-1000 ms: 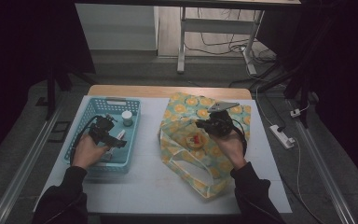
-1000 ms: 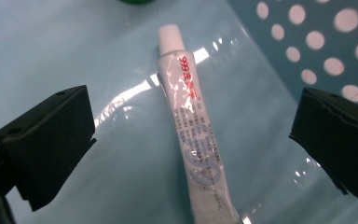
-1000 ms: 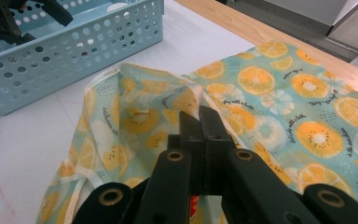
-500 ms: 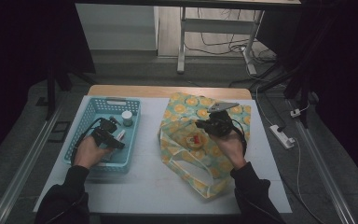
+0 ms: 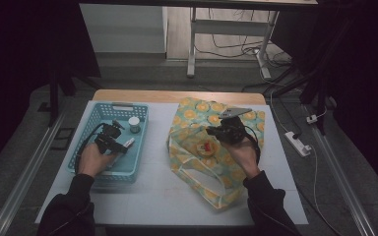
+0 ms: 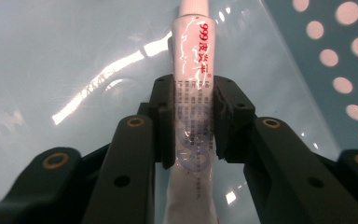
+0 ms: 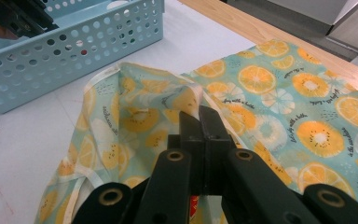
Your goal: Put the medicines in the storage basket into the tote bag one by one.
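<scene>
The left tongs (image 6: 193, 116) pinch a white tube (image 6: 192, 93) with red print, one jaw pressed against each side of it. The tube runs straight up between the jaws and out past their tips, its far end cut off at the top of the left gripper view. Under and beyond those tongs lies the glossy pale floor of a blue basket (image 6: 51, 56), and off to their right rises the basket's perforated wall. From above, the left tongs (image 5: 120, 146) sit inside the blue basket (image 5: 94, 115), held by the person's left hand (image 5: 92, 160); just beyond them in the basket stands a small jar (image 5: 134, 124) with a pale lid.

The right tongs (image 7: 200, 121) are pressed together on the rim of a cloth bag (image 7: 270, 88) printed with orange slices, the pale edge of the fabric pinched between the jaw tips. Directly below them, inside the bag's mouth, a small red thing (image 7: 193, 203) shows; what it is cannot be told. Left of and beyond these tongs the bag's open edge curves over the white worktop (image 7: 23, 140), and farther off that way stands the blue basket. From above, the right tongs (image 5: 211, 131) and right hand (image 5: 242, 152) hover over the bag (image 5: 197, 110), with a wooden edge of the worktop (image 5: 172, 96) beyond.
</scene>
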{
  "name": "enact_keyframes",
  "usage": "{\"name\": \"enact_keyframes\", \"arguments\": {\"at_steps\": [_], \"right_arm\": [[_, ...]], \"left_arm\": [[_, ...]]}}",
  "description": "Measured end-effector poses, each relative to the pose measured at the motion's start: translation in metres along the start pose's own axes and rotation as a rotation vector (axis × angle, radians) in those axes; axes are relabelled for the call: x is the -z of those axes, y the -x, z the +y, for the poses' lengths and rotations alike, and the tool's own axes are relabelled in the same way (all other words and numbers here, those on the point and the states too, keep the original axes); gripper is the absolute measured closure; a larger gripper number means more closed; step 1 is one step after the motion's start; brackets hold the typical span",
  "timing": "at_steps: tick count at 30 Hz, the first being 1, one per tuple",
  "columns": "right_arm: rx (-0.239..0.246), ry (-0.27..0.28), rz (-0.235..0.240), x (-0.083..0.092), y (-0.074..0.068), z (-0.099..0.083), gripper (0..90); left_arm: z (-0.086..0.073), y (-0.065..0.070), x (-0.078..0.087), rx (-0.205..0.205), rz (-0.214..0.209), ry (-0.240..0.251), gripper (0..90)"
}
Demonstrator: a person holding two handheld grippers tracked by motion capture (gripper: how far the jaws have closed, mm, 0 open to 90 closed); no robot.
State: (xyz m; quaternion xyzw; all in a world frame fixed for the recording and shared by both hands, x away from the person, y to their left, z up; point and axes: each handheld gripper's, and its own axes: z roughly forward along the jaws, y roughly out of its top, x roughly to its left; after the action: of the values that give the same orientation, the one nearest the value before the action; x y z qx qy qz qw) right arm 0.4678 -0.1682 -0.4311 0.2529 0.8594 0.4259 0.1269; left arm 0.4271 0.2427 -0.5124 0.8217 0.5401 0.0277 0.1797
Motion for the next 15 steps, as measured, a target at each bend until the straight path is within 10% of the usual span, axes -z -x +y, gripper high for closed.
{"name": "enact_keyframes", "arguments": {"at_steps": [15], "right_arm": [[-0.003,0.010,0.002,0.002,0.000,0.001,90.0]], "left_arm": [[0.000,-0.002,0.014,0.050,-0.038,0.088,71.9]]}}
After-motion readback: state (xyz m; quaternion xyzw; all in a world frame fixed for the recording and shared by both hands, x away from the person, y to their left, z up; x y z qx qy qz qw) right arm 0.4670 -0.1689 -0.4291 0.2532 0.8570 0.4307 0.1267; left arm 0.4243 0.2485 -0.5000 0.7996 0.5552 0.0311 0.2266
